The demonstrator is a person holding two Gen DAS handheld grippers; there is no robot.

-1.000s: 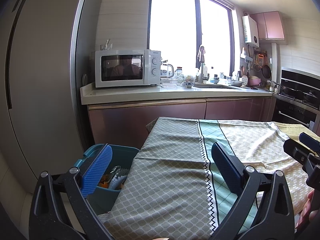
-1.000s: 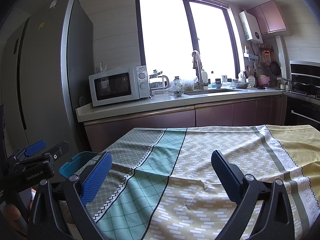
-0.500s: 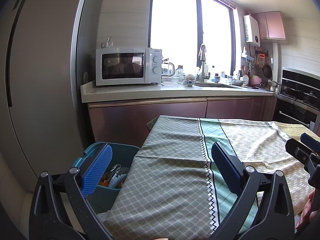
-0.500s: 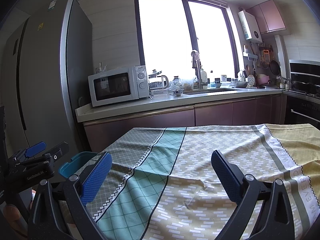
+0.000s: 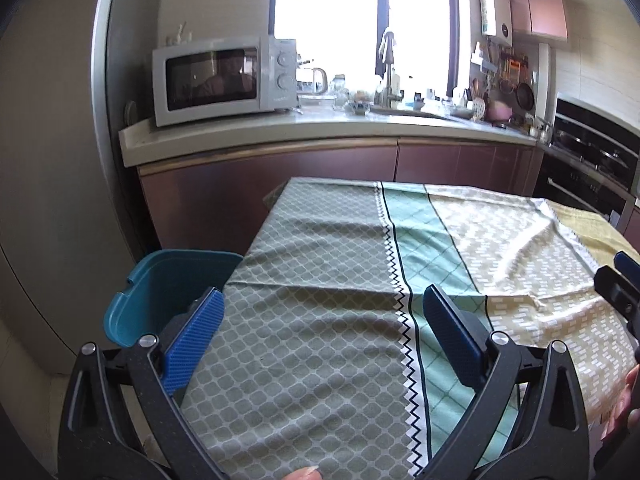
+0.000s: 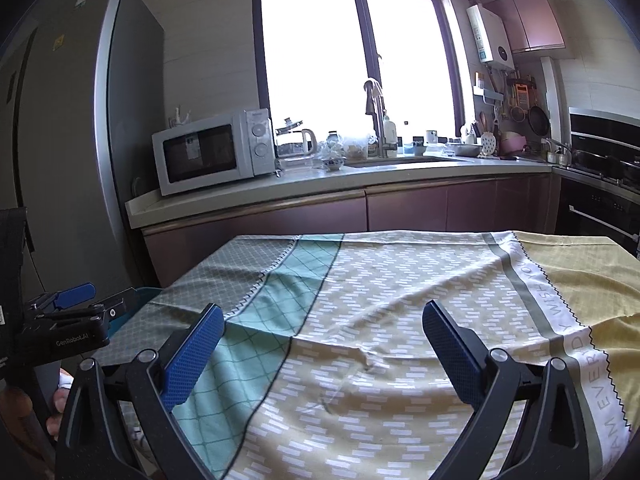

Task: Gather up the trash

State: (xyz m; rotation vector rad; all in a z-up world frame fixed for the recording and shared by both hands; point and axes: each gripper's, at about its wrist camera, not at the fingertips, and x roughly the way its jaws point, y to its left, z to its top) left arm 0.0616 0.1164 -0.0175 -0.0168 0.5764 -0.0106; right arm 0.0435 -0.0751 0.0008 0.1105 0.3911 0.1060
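- Left wrist view: the left tongs are held wide apart with nothing between the blue pads, above the grey-green end of the tablecloth that covers the tabletop.
- A teal bin is seen on the floor, just beside the left edge of the tabletop and ahead-left of the left tongs; its rim is partly hidden behind the left pad, and its contents cannot be made out from here.
- No loose trash is seen on the cloth in this view; only creases and pattern are shown.
- The right tongs are caught at the right border, over the yellow end of the cloth, well apart from the bin.
- Right wrist view: the right tongs are likewise spread wide and empty, aimed across the yellow and teal bands of the cloth.
- Only a sliver of the bin's rim is shown far to the left, beyond the left tongs, whose opening cannot be judged from this side.
- No trash is seen on the cloth here either, so no long axis can be given for a pick.
- The deciding relation is judged as this: the bin lies to the left, off the tabletop's edge, so the left tongs are the nearer pair and any drop is expected to be carried leftward.
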